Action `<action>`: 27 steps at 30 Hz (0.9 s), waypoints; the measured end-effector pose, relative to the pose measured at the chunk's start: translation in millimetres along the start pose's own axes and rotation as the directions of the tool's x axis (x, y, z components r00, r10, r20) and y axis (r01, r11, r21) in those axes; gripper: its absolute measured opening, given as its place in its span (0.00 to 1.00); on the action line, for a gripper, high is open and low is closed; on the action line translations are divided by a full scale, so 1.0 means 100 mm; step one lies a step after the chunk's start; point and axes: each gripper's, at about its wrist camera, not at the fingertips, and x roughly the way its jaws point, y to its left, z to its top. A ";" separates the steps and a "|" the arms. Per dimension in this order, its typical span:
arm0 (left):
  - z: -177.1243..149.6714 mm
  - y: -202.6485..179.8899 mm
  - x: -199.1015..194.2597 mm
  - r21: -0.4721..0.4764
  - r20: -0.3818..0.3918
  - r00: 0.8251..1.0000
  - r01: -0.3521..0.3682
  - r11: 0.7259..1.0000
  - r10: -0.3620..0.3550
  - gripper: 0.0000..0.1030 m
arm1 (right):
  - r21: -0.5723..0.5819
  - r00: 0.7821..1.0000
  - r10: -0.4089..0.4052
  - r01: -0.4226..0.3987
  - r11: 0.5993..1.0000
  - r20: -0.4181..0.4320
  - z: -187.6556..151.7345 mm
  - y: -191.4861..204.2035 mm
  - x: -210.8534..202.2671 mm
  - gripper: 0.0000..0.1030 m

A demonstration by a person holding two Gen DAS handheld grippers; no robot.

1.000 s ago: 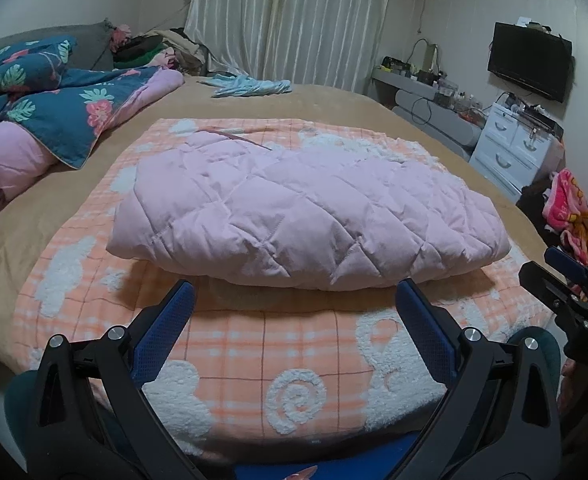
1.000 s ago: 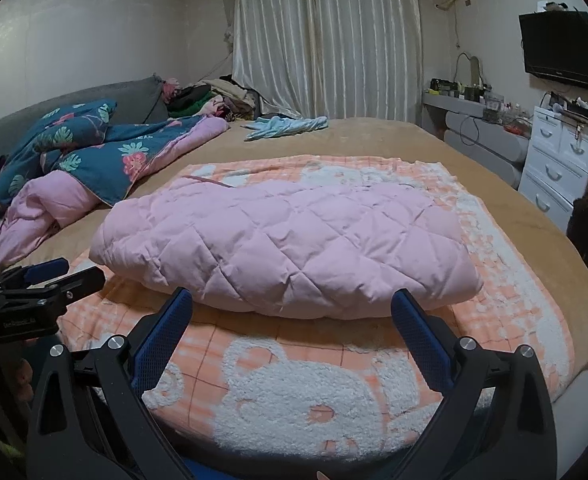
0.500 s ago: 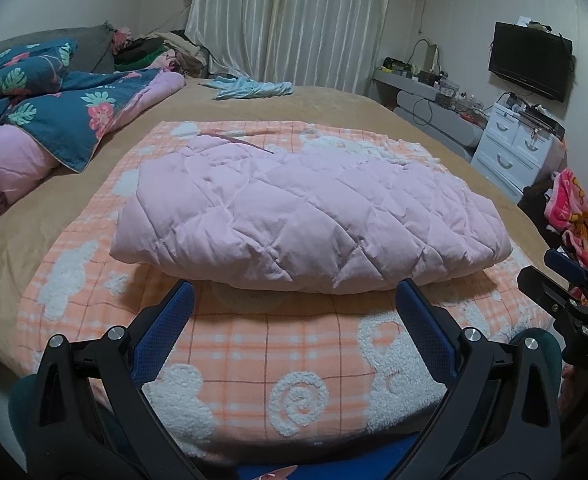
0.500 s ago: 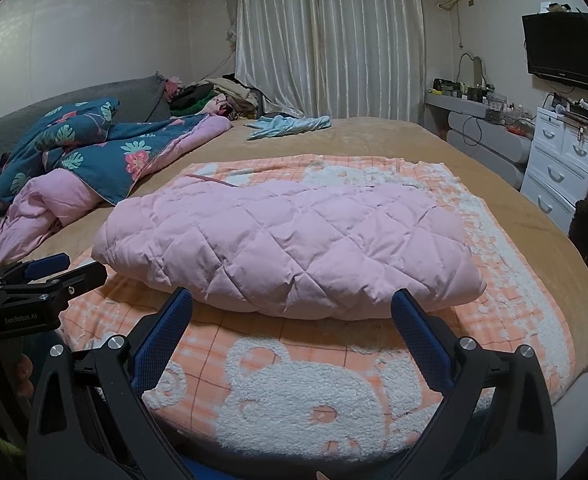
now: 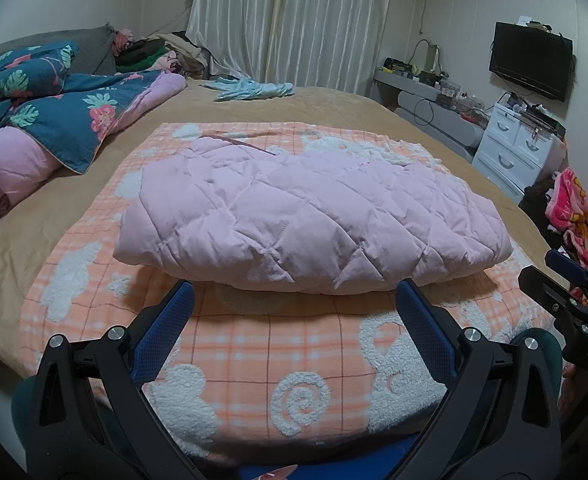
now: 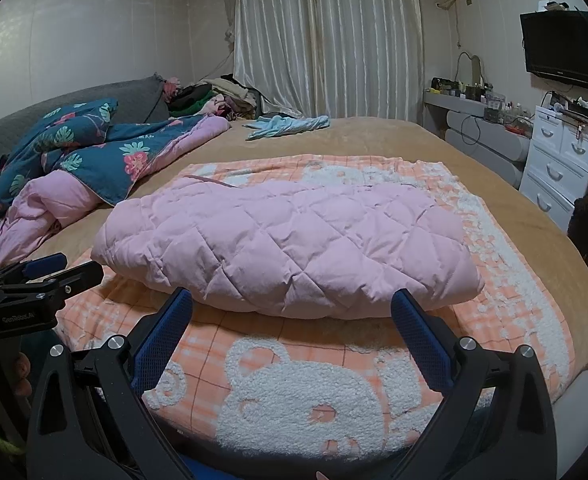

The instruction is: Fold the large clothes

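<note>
We hold the left gripper [image 5: 294, 300] and right gripper [image 6: 291, 308] spread wide and empty, just short of the pink quilted coat [image 5: 314, 216], which lies folded on the orange blanket [image 5: 253, 352], probably judging the fold.

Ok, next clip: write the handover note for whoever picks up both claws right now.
Left claw: open, empty, hovering short of the garment.
Right claw: open, empty, hovering likewise.
Pink quilted puffy jacket: lying in a compact folded bundle on the orange plaid fleece blanket with white bears, on the tan bed.
Done: the jacket looks folded.
Left: perhaps a final tidy; I can't tell whether more folds are wanted.
</note>
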 end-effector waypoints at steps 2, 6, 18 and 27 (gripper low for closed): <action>0.01 0.01 -0.01 0.000 0.001 1.000 -0.001 1.000 0.001 0.91 | 0.000 1.000 0.000 0.000 1.000 -0.001 0.00 0.00 0.00 0.96; 0.00 0.01 -0.01 0.002 0.000 1.000 -0.001 1.000 0.001 0.91 | 0.000 1.000 0.001 -0.001 1.000 -0.002 0.00 0.00 0.00 0.96; 0.03 0.04 -0.02 0.001 0.003 1.000 -0.012 1.000 0.012 0.91 | 0.006 1.000 -0.001 0.001 1.000 0.002 0.00 -0.04 -0.02 0.96; 0.01 0.05 -0.01 0.001 -0.001 1.000 -0.020 1.000 0.020 0.91 | 0.003 1.000 -0.001 0.001 1.000 0.000 0.00 -0.05 -0.03 0.96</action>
